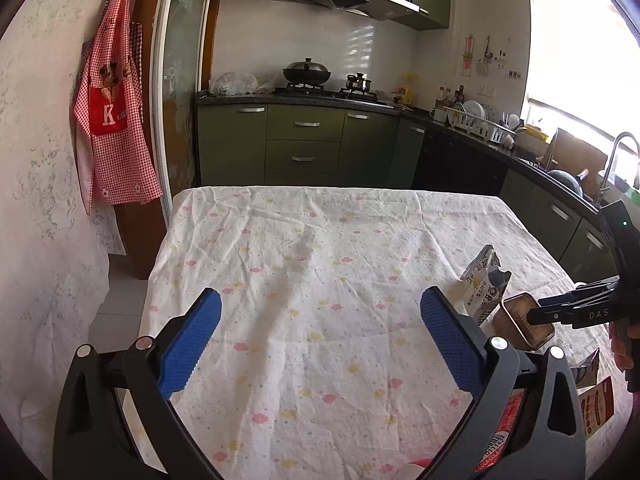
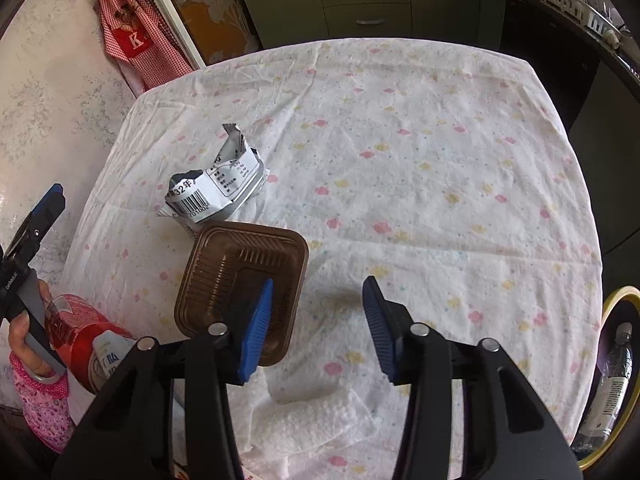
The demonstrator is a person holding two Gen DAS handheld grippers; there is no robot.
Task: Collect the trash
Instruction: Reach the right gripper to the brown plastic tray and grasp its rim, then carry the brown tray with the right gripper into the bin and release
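A brown plastic tray point(image 2: 240, 276) lies on the flowered tablecloth point(image 2: 420, 184), with a crumpled silver wrapper point(image 2: 220, 188) just beyond it. My right gripper point(image 2: 318, 320) points steeply down at the tray's near right wall. One of its blue fingers point(image 2: 256, 328) is inside the tray, the other stands outside over the cloth, and the jaws are apart without pressing on the wall. In the left wrist view the tray point(image 1: 520, 316) and wrapper point(image 1: 484, 280) sit at the right, under the right gripper point(image 1: 536, 315). My left gripper point(image 1: 320, 328) hangs open over bare cloth.
A red soda bottle point(image 2: 76, 332) lies at the table's near left by the hand on the left gripper point(image 2: 44, 208). A white paper napkin point(image 2: 320, 420) lies under my right gripper. A yellow-rimmed bin point(image 2: 618, 294) with a clear bottle point(image 2: 612, 384) stands off the right edge. A brown packet point(image 1: 598, 404) lies near the front.
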